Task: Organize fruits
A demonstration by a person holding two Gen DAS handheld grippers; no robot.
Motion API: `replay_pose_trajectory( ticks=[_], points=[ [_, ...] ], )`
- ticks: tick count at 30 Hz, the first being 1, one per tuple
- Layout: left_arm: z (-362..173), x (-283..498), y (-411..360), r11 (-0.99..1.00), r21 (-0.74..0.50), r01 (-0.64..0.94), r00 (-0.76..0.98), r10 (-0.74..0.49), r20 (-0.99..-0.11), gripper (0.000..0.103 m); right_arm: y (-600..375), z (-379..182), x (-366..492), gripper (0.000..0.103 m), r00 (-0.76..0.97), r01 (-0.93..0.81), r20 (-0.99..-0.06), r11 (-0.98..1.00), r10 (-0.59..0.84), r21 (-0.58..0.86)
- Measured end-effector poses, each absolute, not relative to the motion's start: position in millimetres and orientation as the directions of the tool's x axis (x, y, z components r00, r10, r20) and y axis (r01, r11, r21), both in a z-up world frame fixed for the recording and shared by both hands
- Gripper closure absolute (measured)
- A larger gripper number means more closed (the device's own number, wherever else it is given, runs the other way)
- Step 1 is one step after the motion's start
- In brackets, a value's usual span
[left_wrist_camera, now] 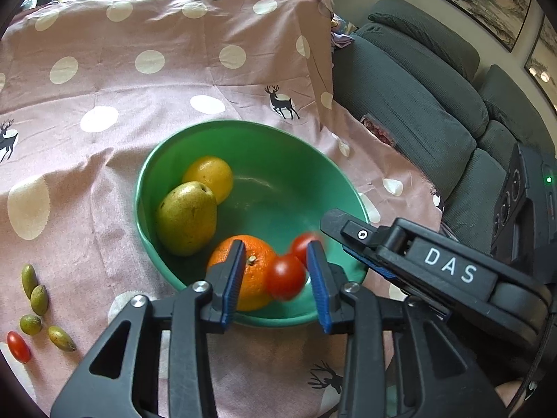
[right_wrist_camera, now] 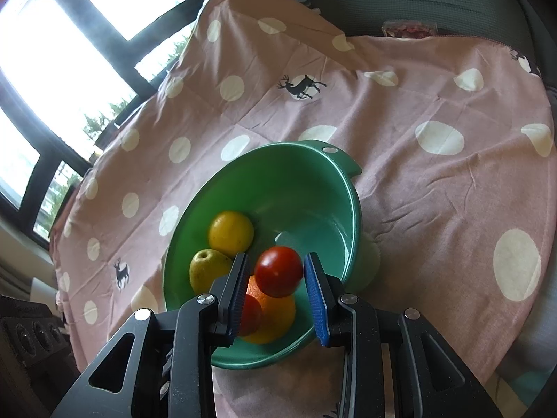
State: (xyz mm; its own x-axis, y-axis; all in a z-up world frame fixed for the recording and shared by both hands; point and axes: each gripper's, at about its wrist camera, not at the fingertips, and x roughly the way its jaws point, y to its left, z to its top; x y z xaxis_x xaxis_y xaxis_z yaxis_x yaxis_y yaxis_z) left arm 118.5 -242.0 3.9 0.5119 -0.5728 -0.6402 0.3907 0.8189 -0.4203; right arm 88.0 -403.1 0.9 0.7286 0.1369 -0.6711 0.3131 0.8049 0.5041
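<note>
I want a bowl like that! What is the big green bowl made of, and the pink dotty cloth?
The round green bowl looks like smooth, slightly glossy plastic: soft highlights, moulded rim tab with a hole. The pink polka-dot cloth looks like matte woven cotton, judging by its creases.

A home living room is shown. A grey upholstered sofa (left_wrist_camera: 410,80) with plump back cushions is seen along one side, and framed landscape paintings (left_wrist_camera: 484,0) are hung on the pale wall above it. Daylight is let in through large dark-framed windows (right_wrist_camera: 69,69), with trees visible outside. A pink cloth (left_wrist_camera: 156,80) printed with white dots and deer is spread over the surface, where fruit is kept in a green bowl (left_wrist_camera: 257,132).
</note>
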Motion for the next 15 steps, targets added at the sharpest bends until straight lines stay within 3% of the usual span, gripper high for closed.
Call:
replay_pose_trajectory(
  ticks=[8,15],
  points=[
    [27.9,102.2,-197.5,0.851,-0.415,0.322,0.593,-0.523,-0.612,0.047,-401.2,10.5,81.8,0.061,0.757,0.279,-0.632,0.793,0.165,0.541],
    [33.9,74.7,-115.5,0.952,-0.301,0.052,0.707,-0.248,-0.662,0.045,-370.0,27.6,84.5,0.051,0.749,0.178,-0.622,0.834,0.229,0.522]
  ],
)
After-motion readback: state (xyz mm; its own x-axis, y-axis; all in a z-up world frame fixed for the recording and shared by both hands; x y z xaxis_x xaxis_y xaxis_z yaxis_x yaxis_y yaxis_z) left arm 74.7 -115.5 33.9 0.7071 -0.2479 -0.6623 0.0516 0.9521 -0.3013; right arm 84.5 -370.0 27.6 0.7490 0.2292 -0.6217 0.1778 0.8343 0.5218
